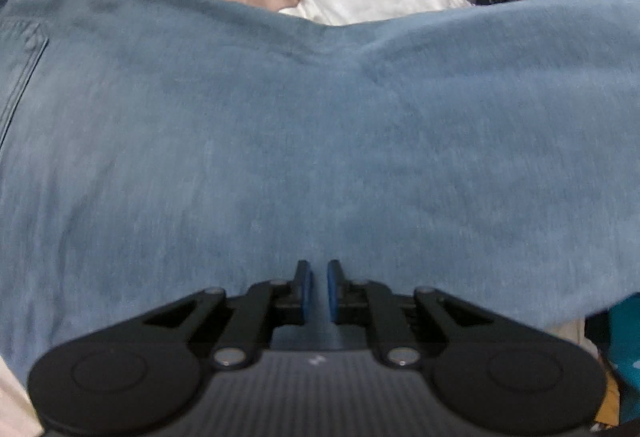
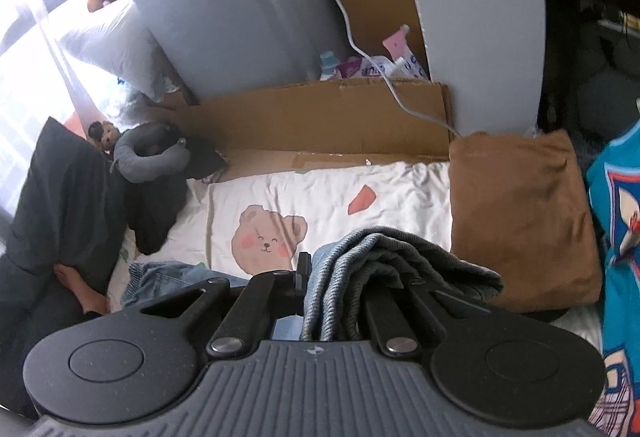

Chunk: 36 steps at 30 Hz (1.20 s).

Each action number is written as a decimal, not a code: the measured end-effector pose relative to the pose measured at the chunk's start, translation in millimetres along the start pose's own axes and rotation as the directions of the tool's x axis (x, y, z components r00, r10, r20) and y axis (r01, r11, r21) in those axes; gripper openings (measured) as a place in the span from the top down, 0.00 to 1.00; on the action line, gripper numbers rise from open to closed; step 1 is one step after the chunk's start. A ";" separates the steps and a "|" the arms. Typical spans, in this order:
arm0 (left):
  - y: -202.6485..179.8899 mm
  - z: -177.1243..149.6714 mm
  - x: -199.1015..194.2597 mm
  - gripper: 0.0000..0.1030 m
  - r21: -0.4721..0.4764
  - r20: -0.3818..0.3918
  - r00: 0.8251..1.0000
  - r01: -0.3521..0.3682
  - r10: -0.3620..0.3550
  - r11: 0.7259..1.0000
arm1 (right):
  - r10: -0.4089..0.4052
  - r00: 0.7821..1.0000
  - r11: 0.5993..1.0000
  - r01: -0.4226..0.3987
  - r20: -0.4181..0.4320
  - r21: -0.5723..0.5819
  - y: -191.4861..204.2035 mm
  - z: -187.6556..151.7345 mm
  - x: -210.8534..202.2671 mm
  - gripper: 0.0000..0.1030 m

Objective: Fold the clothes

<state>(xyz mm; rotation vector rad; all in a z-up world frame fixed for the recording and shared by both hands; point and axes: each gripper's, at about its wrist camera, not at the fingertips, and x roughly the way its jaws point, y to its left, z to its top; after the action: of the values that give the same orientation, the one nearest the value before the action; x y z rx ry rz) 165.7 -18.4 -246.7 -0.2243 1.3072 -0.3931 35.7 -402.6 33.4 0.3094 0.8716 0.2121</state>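
A blue denim garment [image 1: 304, 125] fills most of the left wrist view, spread over the bed and raised at its right side. My left gripper [image 1: 319, 287] sits low at its near edge. Its blue pads [image 1: 307, 289] stand almost together with a thin strip of the denim pinched between them. In the right wrist view my right gripper [image 2: 316, 271] is shut on a bunched fold of the same denim garment [image 2: 360, 261]. That fold drapes over the right finger and hides it; only the left finger [image 2: 303, 269] shows. More denim [image 2: 168, 275] lies below on the sheet.
A white bed sheet [image 2: 320, 197] with a bear print lies under the work. A brown cushion [image 2: 520, 217] sits at right, with cardboard [image 2: 320, 117] and a white cable [image 2: 360, 49] behind it. Dark clothing [image 2: 68, 197], a grey neck pillow [image 2: 148, 157] and a person's foot [image 2: 76, 285] are at left. A teal garment [image 2: 616, 197] hangs far right.
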 end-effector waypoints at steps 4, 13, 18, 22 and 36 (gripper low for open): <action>4.0 -11.1 -2.1 0.91 0.003 0.038 0.999 0.015 -0.015 1.000 | 0.001 1.000 0.999 -0.001 -0.010 -0.054 23.0 4.7 2.0 0.97; 7.7 -21.7 -8.3 0.91 0.084 0.073 0.997 0.015 -0.021 0.996 | -0.022 0.998 0.992 0.015 -0.056 -0.124 61.1 24.9 22.3 0.97; 11.7 -18.8 -24.0 0.89 0.121 0.103 0.994 0.017 -0.029 0.993 | -0.050 0.995 0.987 0.036 -0.082 -0.155 81.8 36.5 31.4 0.97; 14.5 -13.3 -44.0 0.76 0.139 0.177 0.984 0.003 -0.028 0.990 | -0.098 0.988 0.975 0.071 -0.121 -0.210 101.2 51.1 46.2 0.97; 69.3 8.7 -94.8 0.50 -0.017 0.381 0.923 -0.044 0.047 0.999 | -0.157 0.969 0.908 0.066 -0.190 -0.413 198.5 62.3 79.6 0.97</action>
<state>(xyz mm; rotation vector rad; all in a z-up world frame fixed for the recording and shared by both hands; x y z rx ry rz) 165.1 82.6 -186.3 -0.2628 0.9271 -0.2864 122.8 -203.8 83.5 -0.1557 1.0365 0.3177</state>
